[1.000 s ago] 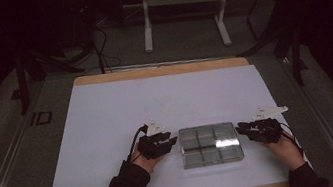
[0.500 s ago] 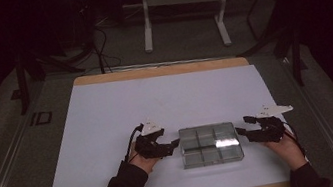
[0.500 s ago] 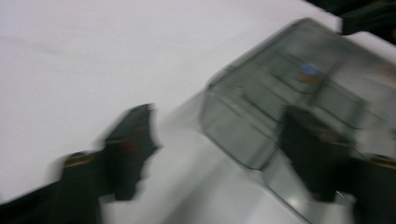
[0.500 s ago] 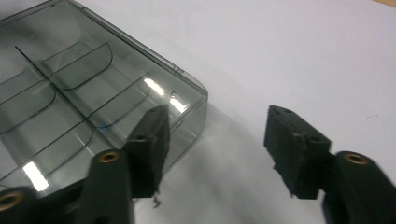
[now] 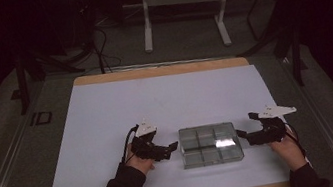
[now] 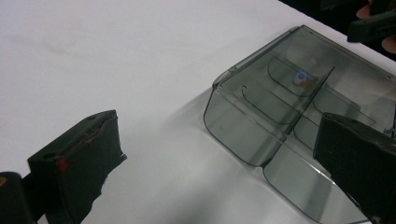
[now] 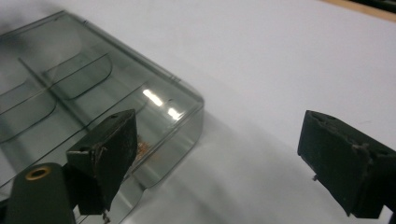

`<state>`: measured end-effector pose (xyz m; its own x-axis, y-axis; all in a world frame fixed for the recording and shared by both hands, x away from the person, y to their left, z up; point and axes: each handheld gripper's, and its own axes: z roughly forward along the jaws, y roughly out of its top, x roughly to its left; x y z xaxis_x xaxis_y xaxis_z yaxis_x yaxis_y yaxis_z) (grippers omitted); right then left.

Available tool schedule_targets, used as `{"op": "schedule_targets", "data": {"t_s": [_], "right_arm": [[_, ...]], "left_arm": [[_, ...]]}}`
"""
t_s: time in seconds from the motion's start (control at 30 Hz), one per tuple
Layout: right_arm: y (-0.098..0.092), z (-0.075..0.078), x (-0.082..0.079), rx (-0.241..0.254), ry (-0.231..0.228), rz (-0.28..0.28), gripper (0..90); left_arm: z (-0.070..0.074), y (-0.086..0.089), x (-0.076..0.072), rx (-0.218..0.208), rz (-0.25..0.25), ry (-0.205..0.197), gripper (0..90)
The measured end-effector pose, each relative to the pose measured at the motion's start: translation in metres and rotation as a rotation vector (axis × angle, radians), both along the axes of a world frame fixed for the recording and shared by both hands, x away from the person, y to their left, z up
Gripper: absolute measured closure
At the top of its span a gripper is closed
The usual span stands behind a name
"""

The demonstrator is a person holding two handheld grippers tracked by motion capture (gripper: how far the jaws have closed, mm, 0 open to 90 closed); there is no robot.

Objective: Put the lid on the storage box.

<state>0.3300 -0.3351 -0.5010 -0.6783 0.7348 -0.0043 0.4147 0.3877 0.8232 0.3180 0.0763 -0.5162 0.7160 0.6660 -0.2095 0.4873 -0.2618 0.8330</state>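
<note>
Two grippers sit low over the white worktop [image 5: 110, 133] near its front edge, one in each of my hands, with a smoky clear compartment tray [image 5: 209, 144] lying flat between them. My left gripper [image 5: 172, 148] points at the tray's left side; its jaws have just been opening and now stand spread wide, with nothing pinched, and in the left gripper view the tray's rounded corner [image 6: 233, 116] lies just ahead of the gap. My right gripper [image 5: 240, 136] faces the tray's right side; its jaws have also just been opening and stand wide apart, gripping nothing, with one black pad [image 7: 109, 154] close against the tray's corner, though I cannot tell if it touches. Thin dividers split the tray into compartments. Farther back, the white sheet runs to the wooden rear edge [image 5: 161, 70] of the worktop.
</note>
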Motion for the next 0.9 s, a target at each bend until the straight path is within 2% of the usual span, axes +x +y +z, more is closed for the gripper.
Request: {"op": "schedule_targets", "data": {"t_s": [0.3, 0.9], "right_arm": [[-0.009, -0.002, 0.0, 0.012, -0.01, -0.026, 11.2], [-0.024, -0.011, -0.005, 0.011, -0.005, -0.065, 11.3]], "left_arm": [[-0.002, 0.006, -0.005, 0.0, -0.005, -0.034, 1.5], [-0.009, 0.019, -0.012, 0.014, 0.005, -0.047, 1.5]]}}
